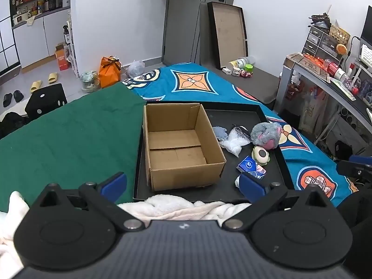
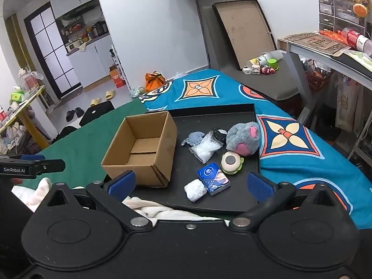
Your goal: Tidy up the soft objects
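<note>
An open cardboard box [image 1: 181, 144] [image 2: 141, 148] stands empty on the left of a black tray [image 1: 232, 116] [image 2: 232, 200] on the bed. Right of it lie a grey and pink plush toy [image 1: 267, 136] [image 2: 244, 139], a round cream toy [image 1: 261, 154] [image 2: 231, 162], a blue tissue pack [image 1: 251, 166] [image 2: 212, 177], a clear bag of white filling [image 1: 233, 143] [image 2: 205, 148], a small grey-blue cloth [image 1: 219, 132] [image 2: 194, 138] and a white wad [image 2: 195, 189]. My left gripper [image 1: 182, 184] hovers open before the box. My right gripper [image 2: 190, 184] hangs open over the tray's near edge.
A white fluffy towel [image 1: 174, 207] [image 2: 158, 209] lies under both grippers at the tray's front. The bed carries a green cloth [image 1: 69, 139] on the left and a blue patterned blanket [image 2: 302, 144] on the right. A cluttered desk [image 2: 325, 46] stands to the right.
</note>
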Tool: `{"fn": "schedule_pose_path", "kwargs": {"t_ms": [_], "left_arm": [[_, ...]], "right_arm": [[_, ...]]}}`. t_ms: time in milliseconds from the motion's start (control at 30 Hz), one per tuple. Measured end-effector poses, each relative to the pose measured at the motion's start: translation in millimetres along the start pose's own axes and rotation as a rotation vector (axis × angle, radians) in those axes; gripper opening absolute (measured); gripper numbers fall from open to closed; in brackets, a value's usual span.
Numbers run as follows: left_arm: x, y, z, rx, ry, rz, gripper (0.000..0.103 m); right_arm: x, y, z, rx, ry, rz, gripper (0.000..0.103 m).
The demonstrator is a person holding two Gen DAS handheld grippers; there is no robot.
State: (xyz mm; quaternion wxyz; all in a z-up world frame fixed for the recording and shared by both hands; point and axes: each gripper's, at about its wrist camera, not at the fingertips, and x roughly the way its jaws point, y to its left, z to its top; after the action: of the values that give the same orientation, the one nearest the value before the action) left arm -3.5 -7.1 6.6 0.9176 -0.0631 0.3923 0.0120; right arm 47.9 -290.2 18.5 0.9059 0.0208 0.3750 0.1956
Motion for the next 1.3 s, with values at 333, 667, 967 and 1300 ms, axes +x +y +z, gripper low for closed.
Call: {"fn": "schedule_pose_path", "kwargs": {"t_ms": [333, 667, 967, 1300], "left_arm": [[-1.0, -7.4, -1.7, 0.012, -0.005, -0.011, 0.102], [-5.1, -7.5, -0.7, 0.014, -0.008, -0.018, 0.102], [-6.4, -9.4, 0.2, 0.014, -0.012, -0.021, 0.102], [-7.5, -8.3, -0.9, 0.009, -0.011, -0.017, 0.102]], "right_arm": [[0.3, 6.1, 0.2, -0.017, 0.023, 0.02, 0.103], [0.0, 7.9, -0.5, -0.021, 0.034, 0.02, 0.103], [-0.5, 8.4, 0.3, -0.023, 0.035, 0.016, 0.103], [-2.7, 4.6, -0.1, -0.016, 0.034, 0.002, 0.103]]}}
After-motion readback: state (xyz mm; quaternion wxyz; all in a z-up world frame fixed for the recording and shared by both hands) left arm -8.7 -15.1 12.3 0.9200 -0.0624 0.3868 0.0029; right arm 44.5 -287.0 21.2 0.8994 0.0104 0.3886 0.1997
